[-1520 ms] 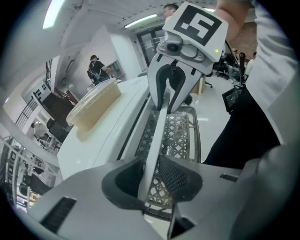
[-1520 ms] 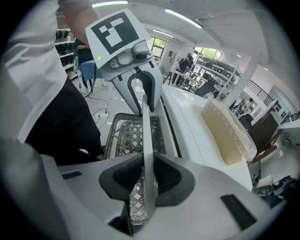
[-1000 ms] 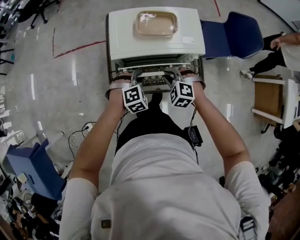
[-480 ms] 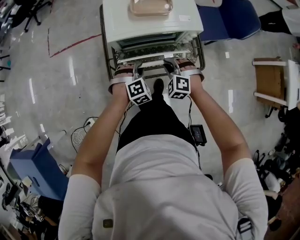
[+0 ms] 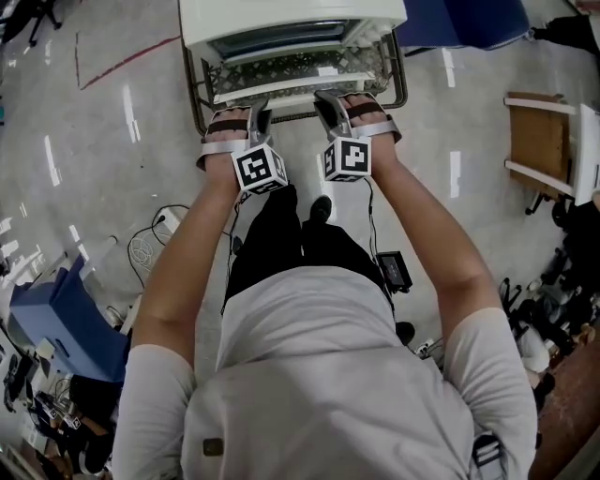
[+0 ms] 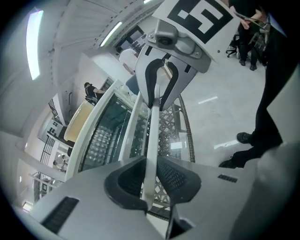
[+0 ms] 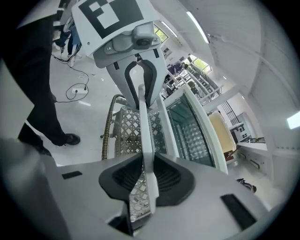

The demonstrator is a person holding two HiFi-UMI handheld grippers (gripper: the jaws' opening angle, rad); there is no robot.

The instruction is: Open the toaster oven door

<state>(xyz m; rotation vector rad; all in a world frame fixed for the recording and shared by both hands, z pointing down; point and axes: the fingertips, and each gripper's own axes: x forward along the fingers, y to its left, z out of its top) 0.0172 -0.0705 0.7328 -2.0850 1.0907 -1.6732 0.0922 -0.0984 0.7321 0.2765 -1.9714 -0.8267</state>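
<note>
Left hand-held gripper (image 5: 257, 114): clamped on the left part of the white door handle (image 6: 152, 140), with a pad pressed to each side of the bar.
Right hand-held gripper (image 5: 330, 105): clamped on the right part of the same handle, pads tight against it.
Toaster oven (image 5: 291, 14): just ahead of both hand-held grippers. Its glass door (image 5: 300, 70) is tipped part-way open, top edge leaning toward them.
Step in hand: swinging the door down on its bottom hinge, roughly midway by my judgement.
Doing it well: draw both hand-held grippers down and back along one arc at one pace, so the handle does not twist. Let the wrists roll with the door, or the pads may slip off the thin bar. Slow near the bottom so the door does not drop.
Oven cavity (image 6: 98, 138): open beyond the door's top edge, showing a dimpled inner wall and no food that I can make out.
Tray (image 6: 78, 123): beige, on the oven's roof beyond the hand-held grippers; its contents cannot be told.
</note>
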